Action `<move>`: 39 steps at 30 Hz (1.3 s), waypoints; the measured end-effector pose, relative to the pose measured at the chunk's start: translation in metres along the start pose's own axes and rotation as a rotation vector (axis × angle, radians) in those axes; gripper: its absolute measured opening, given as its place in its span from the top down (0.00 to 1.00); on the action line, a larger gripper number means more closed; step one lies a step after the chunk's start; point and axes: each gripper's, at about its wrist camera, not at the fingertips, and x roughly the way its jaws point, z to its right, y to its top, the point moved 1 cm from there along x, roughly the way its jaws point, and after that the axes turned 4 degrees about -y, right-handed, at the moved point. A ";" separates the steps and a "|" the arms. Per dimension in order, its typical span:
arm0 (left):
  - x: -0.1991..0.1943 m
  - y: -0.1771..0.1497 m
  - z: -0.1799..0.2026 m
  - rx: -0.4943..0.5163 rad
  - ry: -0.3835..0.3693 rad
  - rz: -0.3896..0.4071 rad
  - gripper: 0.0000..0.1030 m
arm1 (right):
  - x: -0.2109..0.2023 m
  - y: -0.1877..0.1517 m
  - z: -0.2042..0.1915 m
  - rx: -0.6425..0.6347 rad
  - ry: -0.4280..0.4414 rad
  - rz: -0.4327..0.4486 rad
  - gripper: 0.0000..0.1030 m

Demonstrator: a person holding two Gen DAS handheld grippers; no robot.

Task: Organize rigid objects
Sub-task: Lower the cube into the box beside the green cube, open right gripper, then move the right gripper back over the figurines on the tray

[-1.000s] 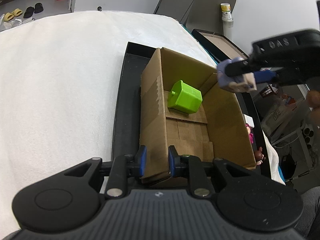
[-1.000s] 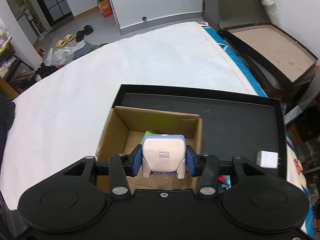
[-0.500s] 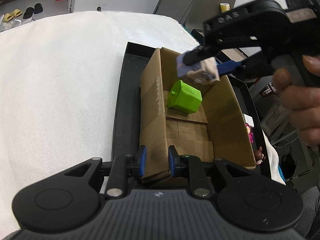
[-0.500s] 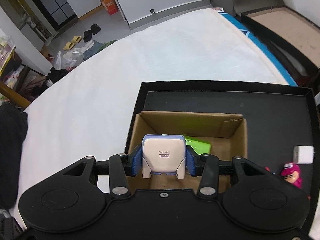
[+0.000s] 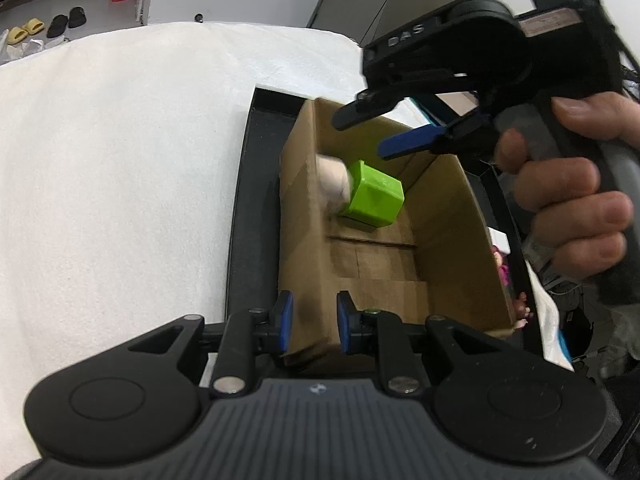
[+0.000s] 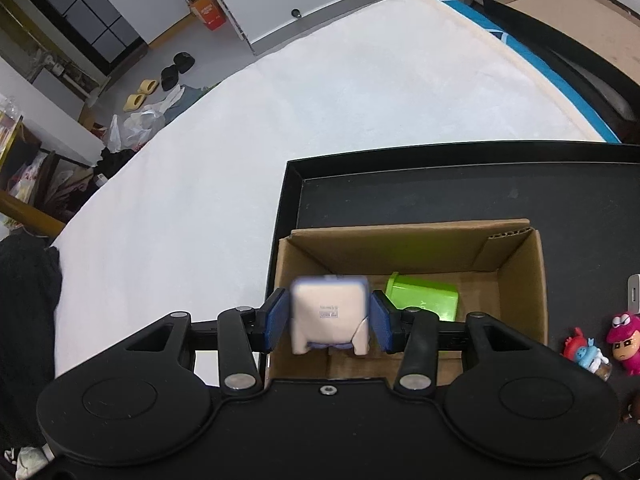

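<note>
An open cardboard box [image 5: 452,216] [image 6: 516,264] stands in a black tray [image 6: 440,188]. A green block [image 5: 374,199] [image 6: 424,298] lies inside it. A cream and lavender cube toy [image 5: 332,184] [image 6: 328,314], blurred, is falling into the box beside the green block. My right gripper [image 6: 328,322] [image 5: 360,132] is open above the box, its pads apart from the toy. My left gripper [image 5: 311,326] is shut on the box's near wall.
The tray [image 5: 256,208] lies on a white padded surface [image 5: 120,160]. Small figurines [image 6: 622,336] and a white charger [image 6: 634,292] lie in the tray right of the box. Another black tray [image 6: 560,20] stands off the far right edge.
My right gripper moved over the box, opened and released the cube toy, which now drops into the box. My left gripper has kept its hold on the box wall.
</note>
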 end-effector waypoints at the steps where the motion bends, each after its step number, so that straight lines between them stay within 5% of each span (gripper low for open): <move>1: 0.000 0.000 -0.001 -0.003 -0.004 0.007 0.80 | -0.002 0.000 0.000 -0.005 0.002 0.001 0.56; 10: -0.002 -0.001 -0.002 -0.014 -0.016 0.008 0.80 | -0.030 -0.009 0.002 -0.104 -0.071 0.020 0.56; 23: -0.002 -0.002 -0.003 -0.012 -0.024 0.006 0.80 | -0.067 -0.027 0.019 -0.217 -0.166 0.066 0.29; 39: -0.001 -0.002 -0.002 -0.010 -0.018 0.007 0.80 | -0.092 -0.061 0.066 -0.273 -0.268 0.131 0.20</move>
